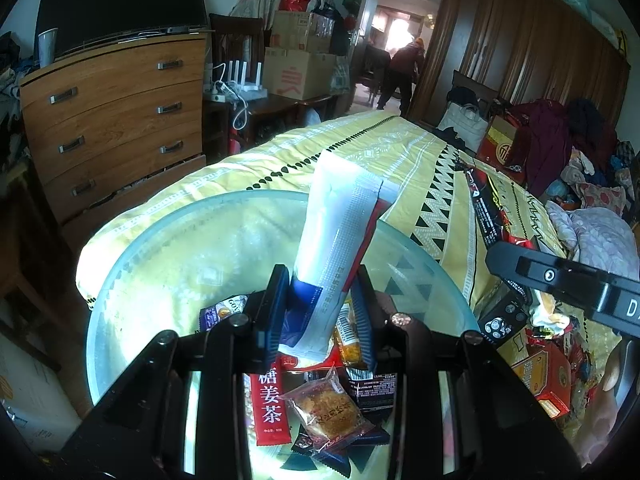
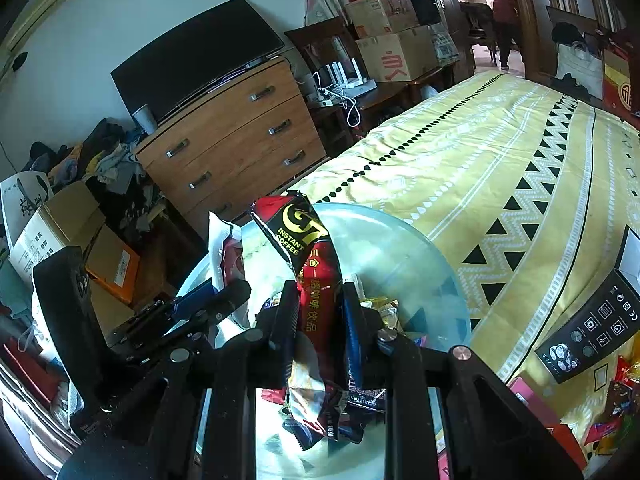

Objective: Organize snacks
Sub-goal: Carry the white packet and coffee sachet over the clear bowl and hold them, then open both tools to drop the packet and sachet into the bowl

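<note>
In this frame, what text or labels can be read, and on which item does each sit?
"G7 INSTANT COFFEE": red coffee sachet held in the right gripper.
"糖姜茶": red tea sachet in the glass bowl.
"GOV...", cut off: purple packet.
White sachet in the left gripper: print too blurred.
Black box: icons only, brand too small.

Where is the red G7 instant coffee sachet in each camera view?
Left wrist: the red and black G7 instant coffee sachet shows right of centre, running up from the right tool over the yellow patterned bedspread.
Right wrist: it stands at centre, clamped in the right tool.
Shared landmark: the clear glass bowl.
</note>
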`<state>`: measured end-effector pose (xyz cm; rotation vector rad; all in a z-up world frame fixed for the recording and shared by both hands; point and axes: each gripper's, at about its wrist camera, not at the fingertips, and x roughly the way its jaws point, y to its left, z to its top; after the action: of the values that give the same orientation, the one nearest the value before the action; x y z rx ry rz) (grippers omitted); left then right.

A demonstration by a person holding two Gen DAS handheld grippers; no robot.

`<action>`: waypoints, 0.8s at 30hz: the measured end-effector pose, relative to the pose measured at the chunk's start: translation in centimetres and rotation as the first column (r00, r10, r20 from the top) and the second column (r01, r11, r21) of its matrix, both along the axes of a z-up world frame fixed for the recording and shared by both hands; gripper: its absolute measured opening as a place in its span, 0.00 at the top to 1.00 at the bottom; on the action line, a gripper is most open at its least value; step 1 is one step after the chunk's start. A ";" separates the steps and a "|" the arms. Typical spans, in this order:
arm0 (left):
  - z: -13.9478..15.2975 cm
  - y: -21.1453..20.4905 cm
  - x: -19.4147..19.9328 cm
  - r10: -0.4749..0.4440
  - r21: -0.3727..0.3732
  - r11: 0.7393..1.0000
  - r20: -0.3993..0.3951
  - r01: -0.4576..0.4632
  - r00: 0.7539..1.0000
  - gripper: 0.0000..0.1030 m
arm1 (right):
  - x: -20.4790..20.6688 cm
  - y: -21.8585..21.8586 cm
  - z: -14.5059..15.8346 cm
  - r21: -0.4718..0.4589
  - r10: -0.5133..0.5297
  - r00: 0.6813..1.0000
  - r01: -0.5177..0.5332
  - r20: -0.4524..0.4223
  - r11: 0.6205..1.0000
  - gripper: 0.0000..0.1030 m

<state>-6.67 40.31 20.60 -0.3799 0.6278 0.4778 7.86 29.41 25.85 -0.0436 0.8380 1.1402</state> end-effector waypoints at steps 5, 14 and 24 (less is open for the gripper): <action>-0.1 0.0 0.0 0.001 -0.001 1.000 0.000 -0.001 1.000 0.69 | -0.1 0.1 -0.2 -0.004 0.006 1.000 -0.006 0.000 1.000 0.77; -0.1 0.0 0.0 0.000 -0.003 1.000 0.000 0.000 1.000 0.69 | -0.2 0.2 -0.3 -0.006 0.008 1.000 -0.008 -0.001 1.000 0.77; -0.1 0.1 -0.1 0.000 -0.004 1.000 -0.002 0.000 1.000 0.69 | 0.1 0.4 -1.0 -0.010 0.010 1.000 -0.010 -0.008 1.000 0.77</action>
<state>-6.76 40.38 20.48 -0.3830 0.6303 0.4772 7.92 29.86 24.85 -0.0512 0.8516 1.1463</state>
